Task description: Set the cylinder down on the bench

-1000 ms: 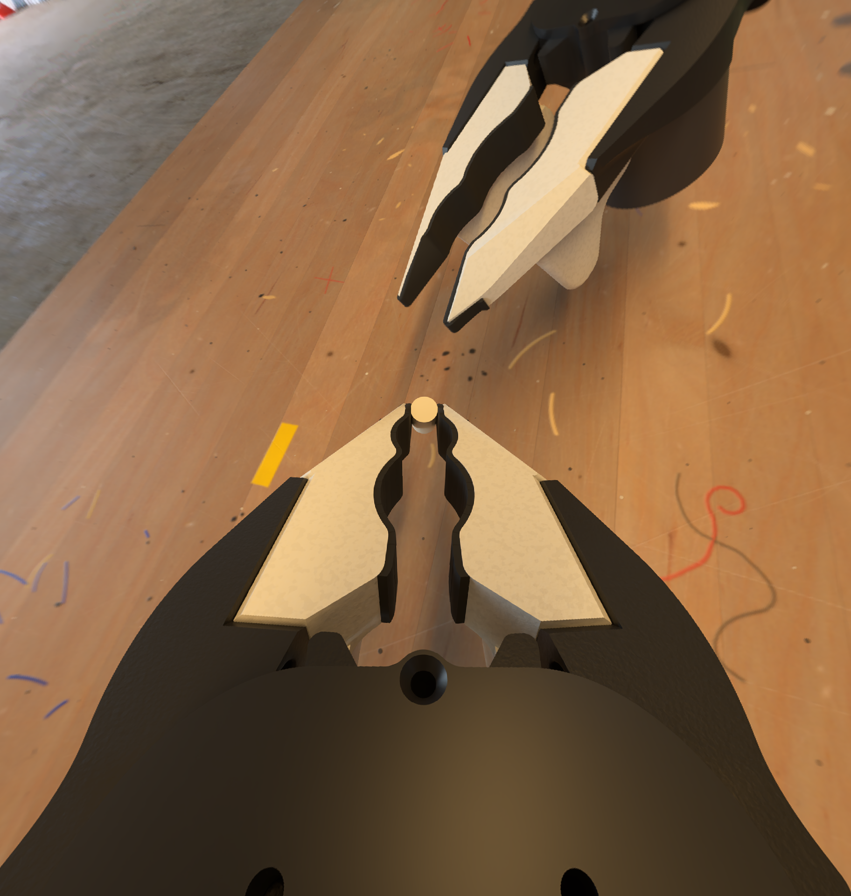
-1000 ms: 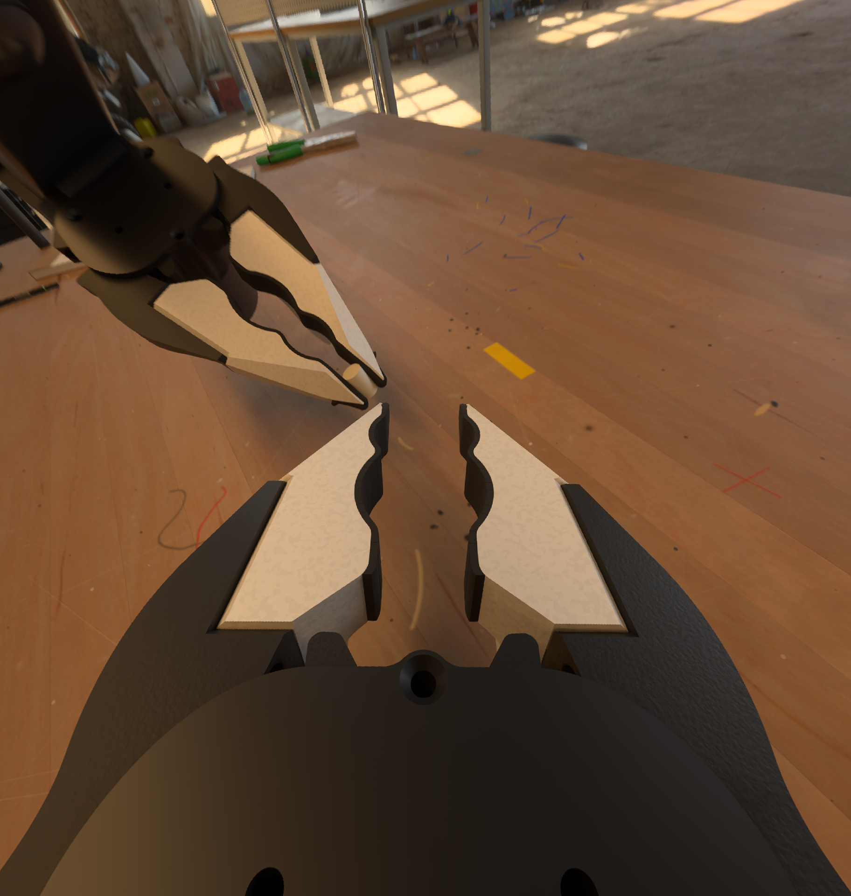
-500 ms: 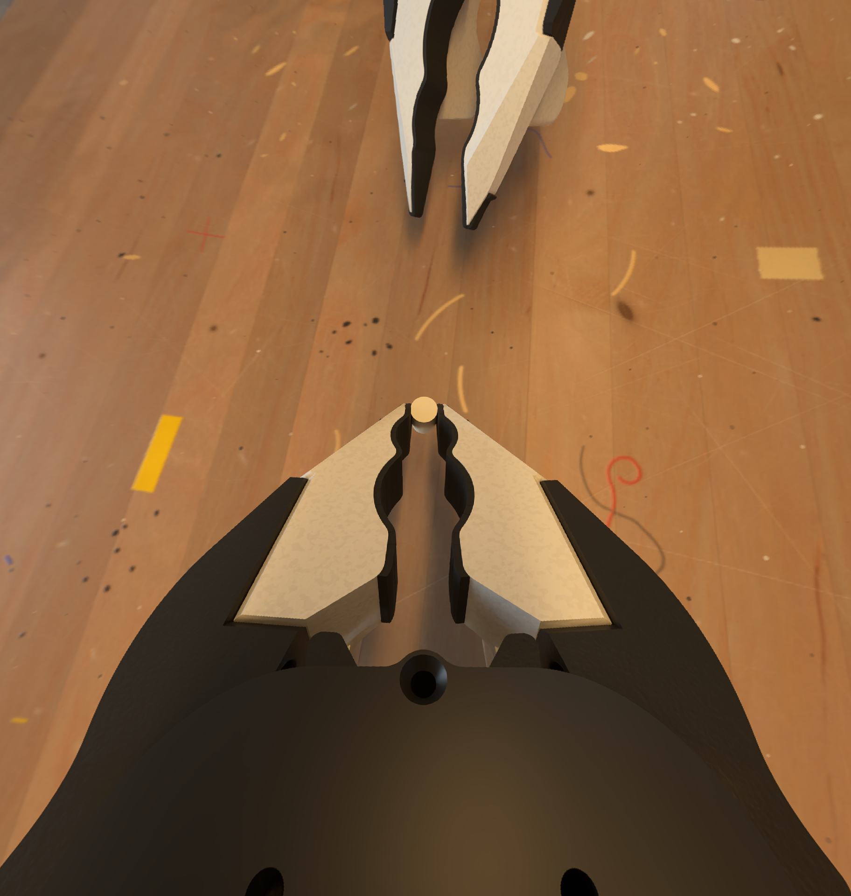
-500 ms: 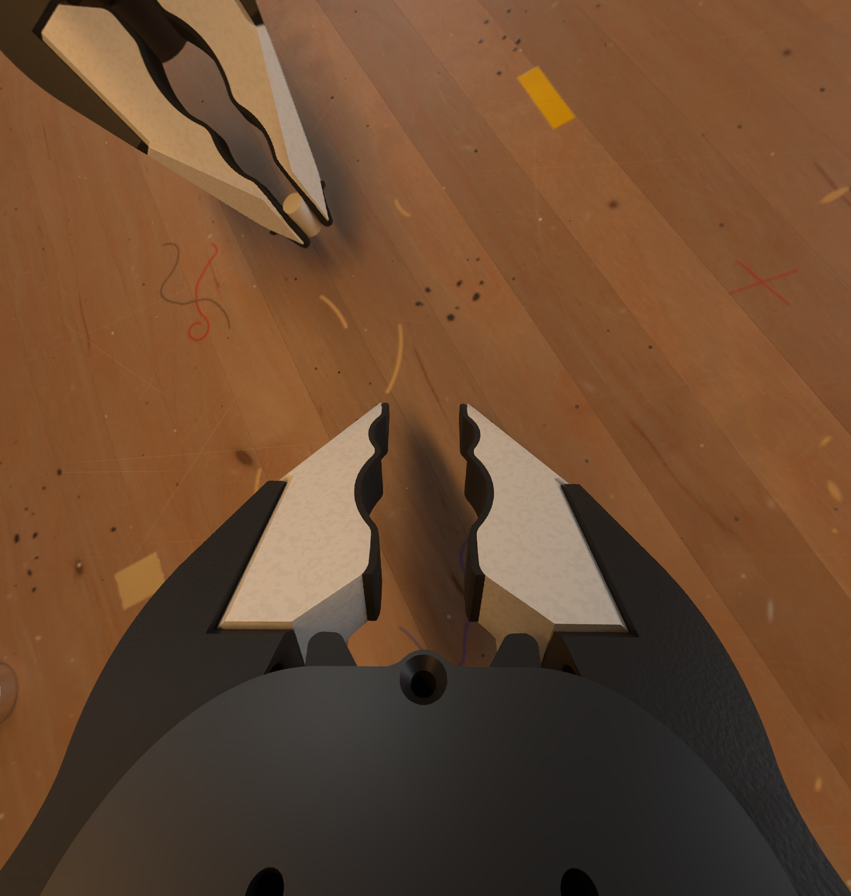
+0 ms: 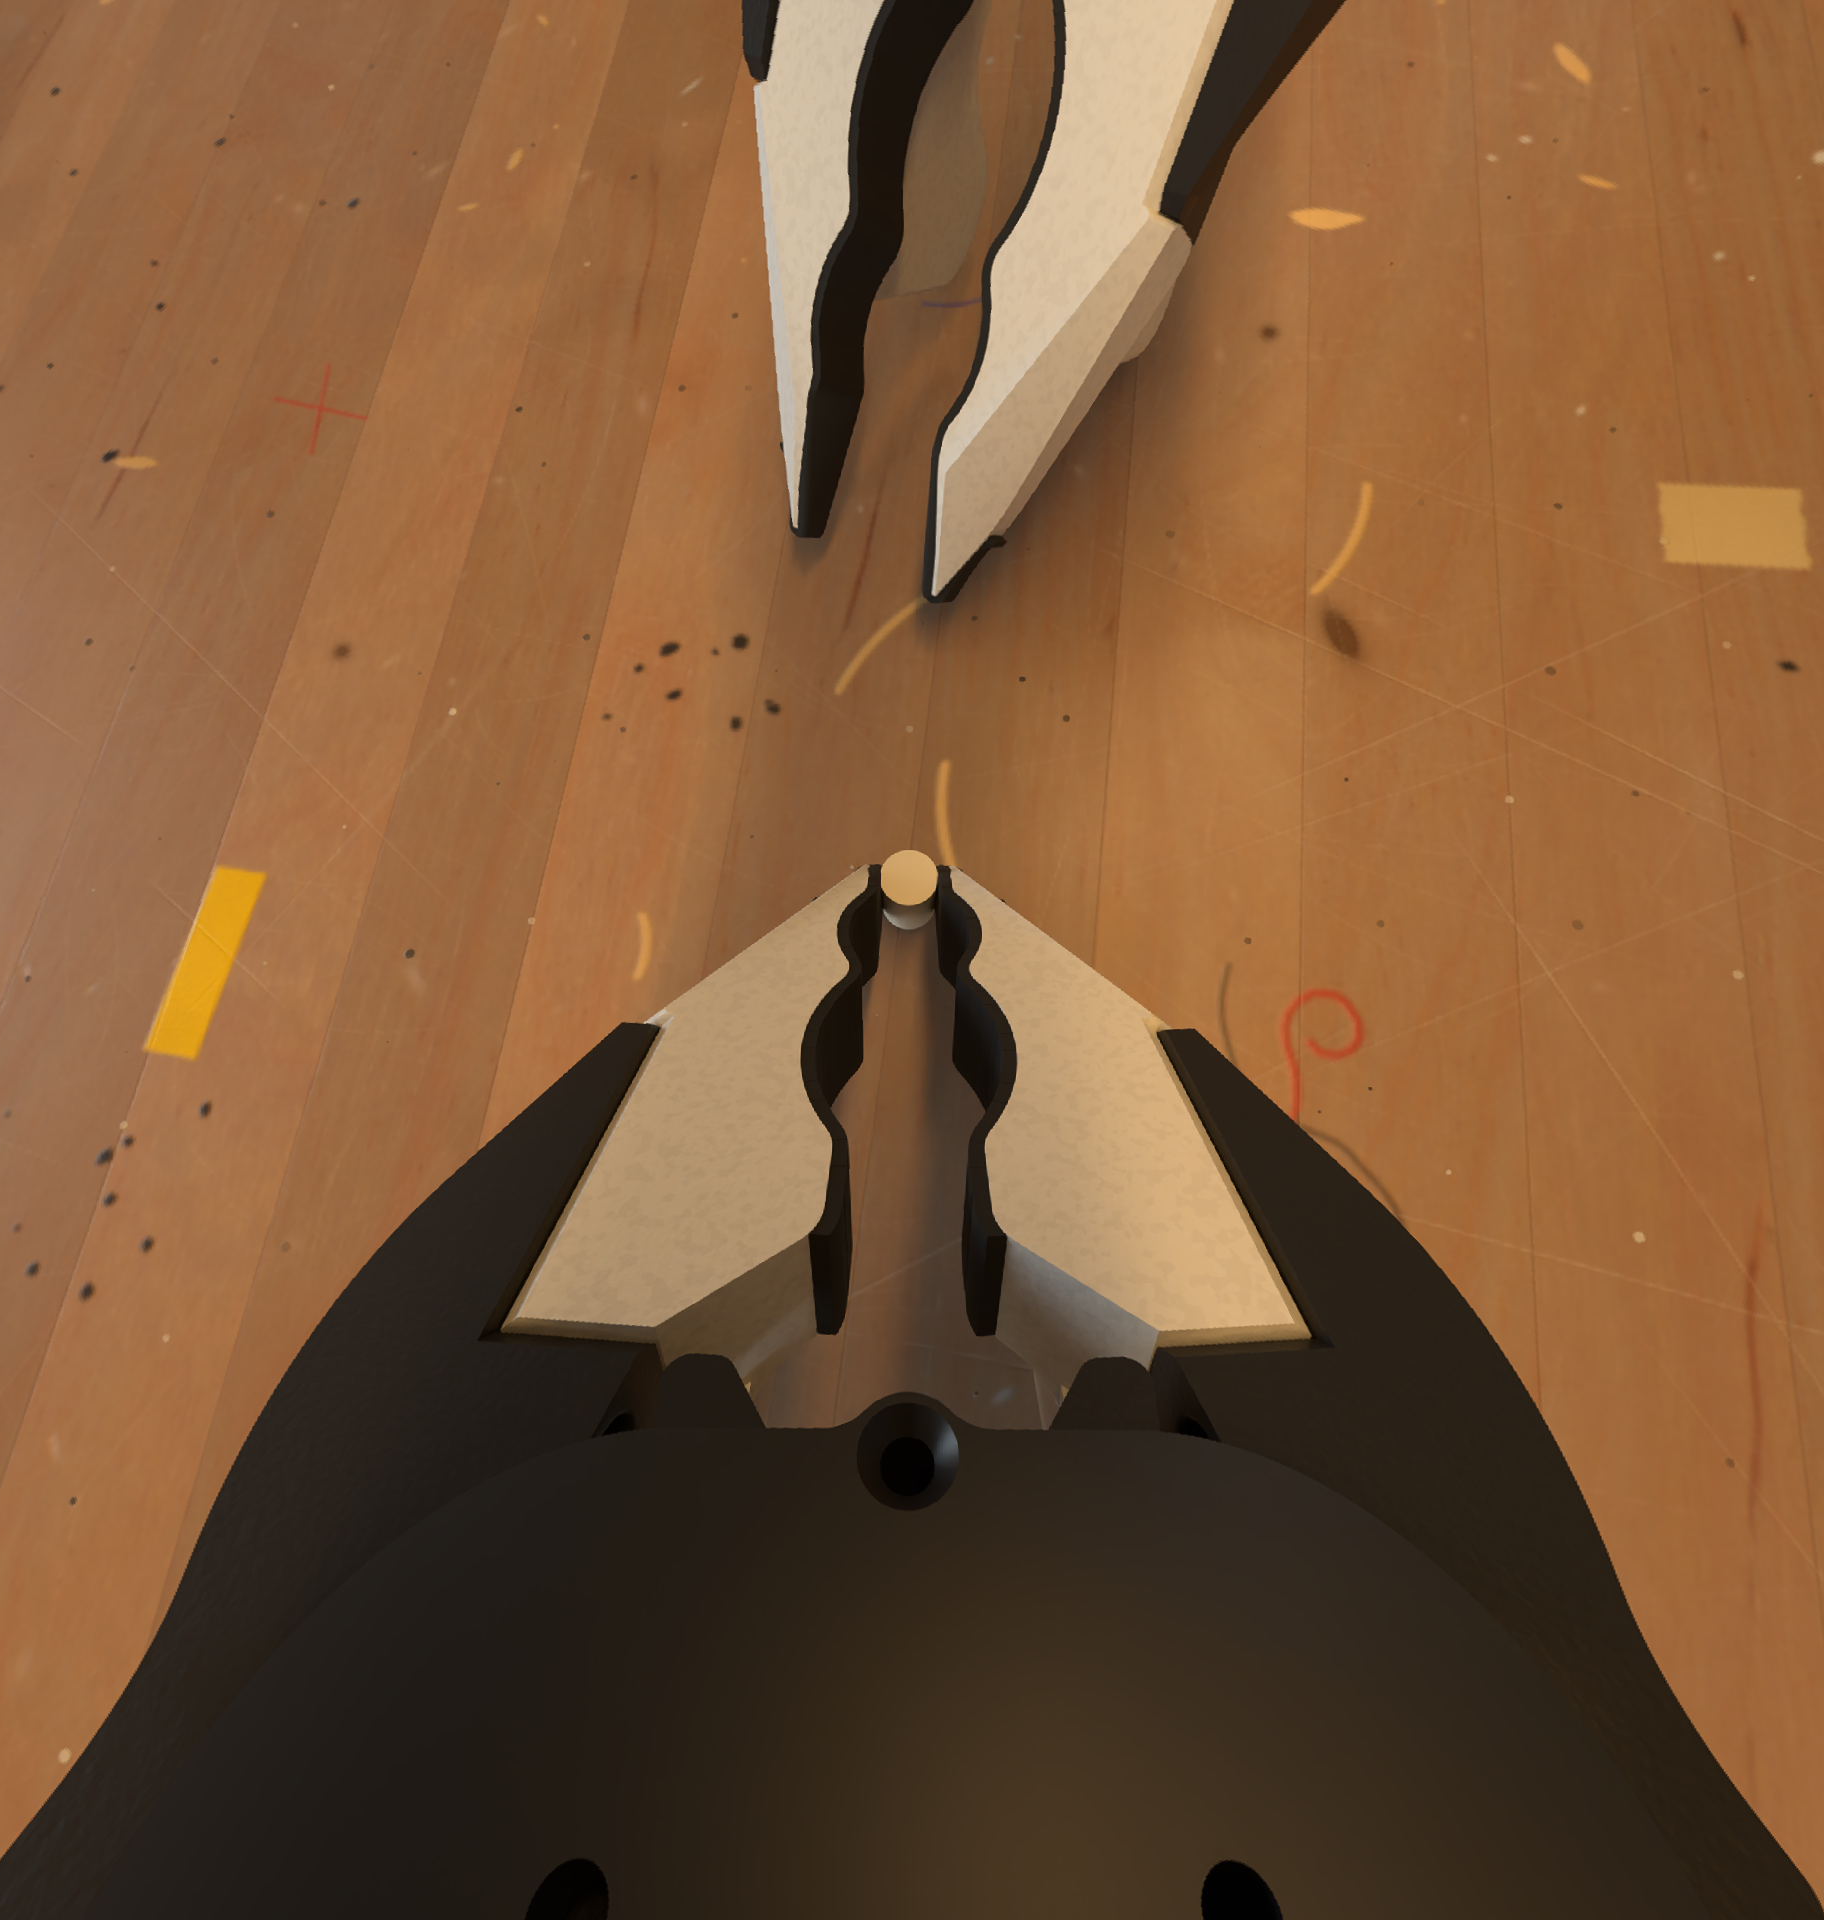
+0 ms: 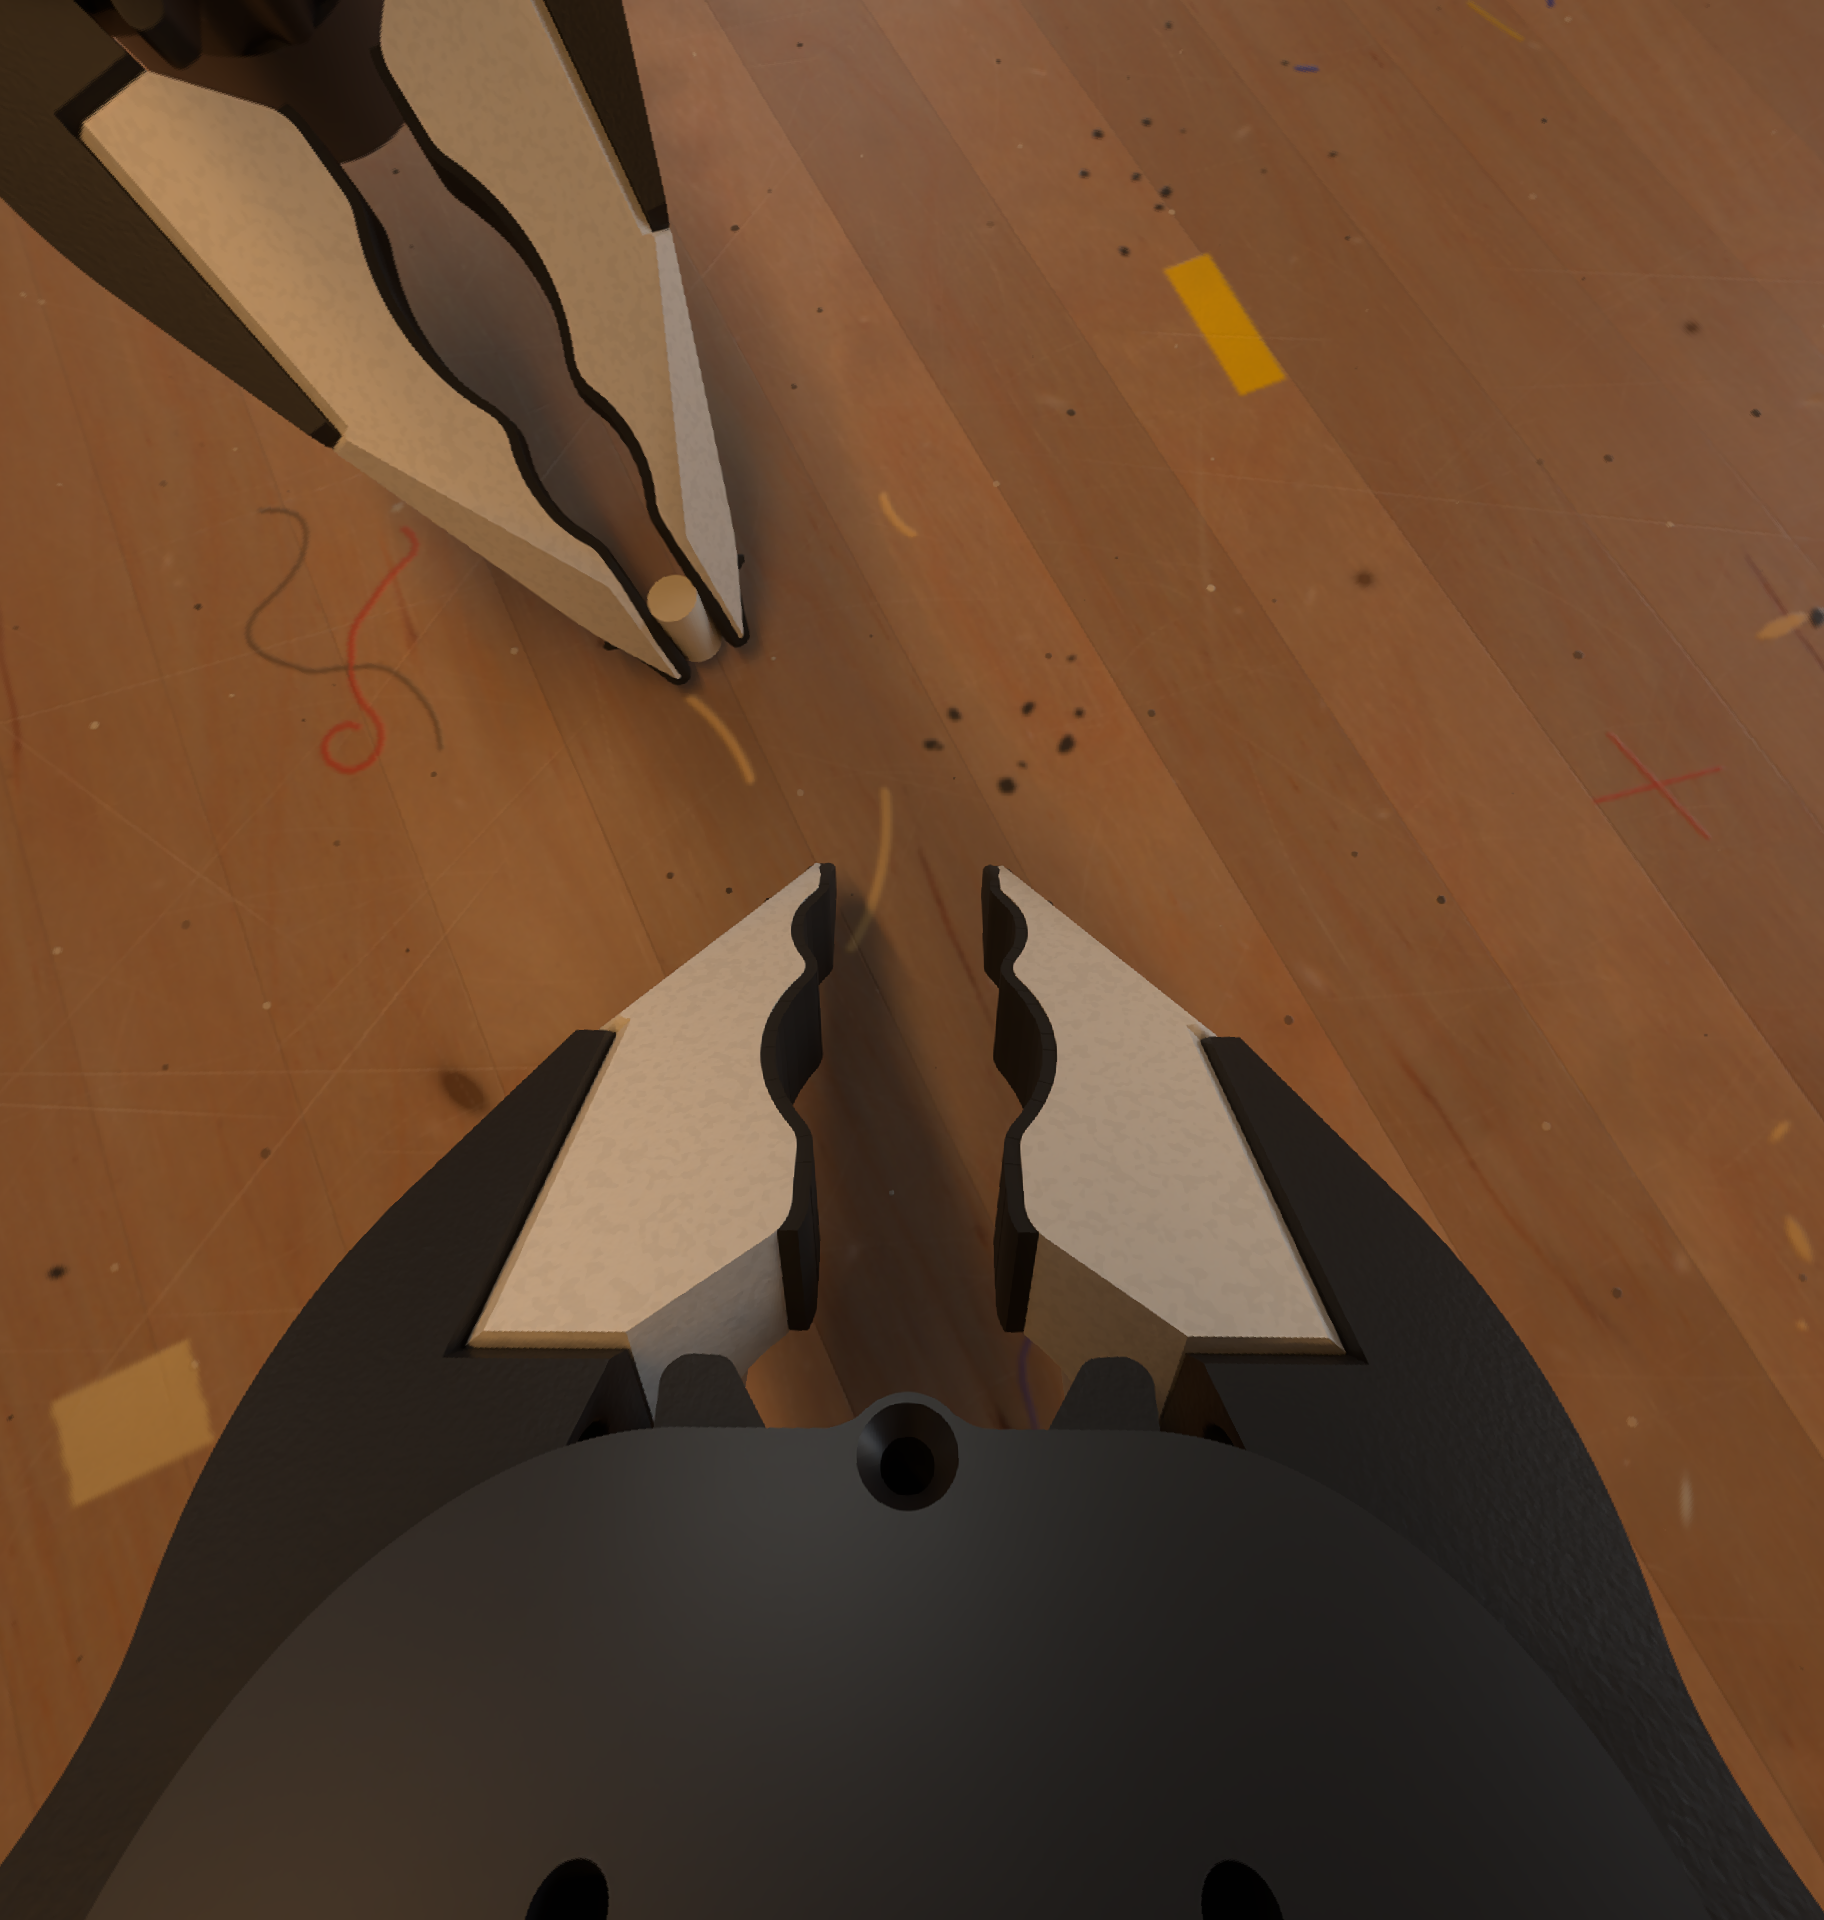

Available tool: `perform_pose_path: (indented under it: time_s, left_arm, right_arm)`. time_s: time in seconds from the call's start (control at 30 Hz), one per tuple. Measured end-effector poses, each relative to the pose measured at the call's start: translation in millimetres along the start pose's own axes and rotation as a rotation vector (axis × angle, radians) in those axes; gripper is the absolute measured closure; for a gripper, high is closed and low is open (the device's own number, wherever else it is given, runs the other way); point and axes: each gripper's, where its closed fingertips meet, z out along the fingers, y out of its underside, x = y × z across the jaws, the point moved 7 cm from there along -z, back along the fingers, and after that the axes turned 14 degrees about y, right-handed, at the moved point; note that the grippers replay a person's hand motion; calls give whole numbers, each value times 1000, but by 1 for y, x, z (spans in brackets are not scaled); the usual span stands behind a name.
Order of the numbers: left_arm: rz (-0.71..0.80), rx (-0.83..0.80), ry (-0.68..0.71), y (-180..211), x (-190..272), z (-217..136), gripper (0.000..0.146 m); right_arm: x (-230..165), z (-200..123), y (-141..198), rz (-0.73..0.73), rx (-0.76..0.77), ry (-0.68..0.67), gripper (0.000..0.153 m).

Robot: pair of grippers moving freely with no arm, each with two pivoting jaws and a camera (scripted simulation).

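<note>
Two grippers face each other low over the wooden bench (image 5: 472, 520). Nearest in the left wrist view, the left gripper (image 5: 909, 883) is clenched on the cylinder (image 5: 909, 876), a small pale wooden peg pinched at the very tips of its two tan fingers, its round end face showing between them. In the right wrist view the same peg (image 6: 676, 613) stands upright between those tips, its lower end at or just above the bench surface; contact cannot be told for sure.

Beyond the peg lie a curved pale shaving (image 5: 944, 805) and a scatter of black specks (image 5: 700, 665). A yellow tape strip (image 5: 207, 961) lies well to the left, and a red squiggle (image 5: 1318, 1039) crossed by a dark one lies just to the right of the left gripper.

Farther on, the right gripper (image 5: 877, 556) points back toward the left one, its jaws parted and holding nothing, its tips close over the bench. Off to the sides are a thin red cross (image 5: 318, 410) and a tan tape patch (image 5: 1734, 525).
</note>
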Motion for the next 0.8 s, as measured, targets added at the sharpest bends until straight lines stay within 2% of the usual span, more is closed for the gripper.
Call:
perform_pose_path:
  time_s: [0.23, 0.37, 0.8]
  left_arm:
    - [-23, 19, 27, -1, 1, -2, 135]
    - [-41, 38, 27, -1, -2, -6, 129]
    - [-178, 201, 104, -8, -10, -25, 127]
  right_arm:
    - [-2, 5, 3, -20, -23, 10, 126]
    - [-2, 5, 3, -32, -21, 14, 128]
    - [2, 1, 8, -48, -19, 16, 127]
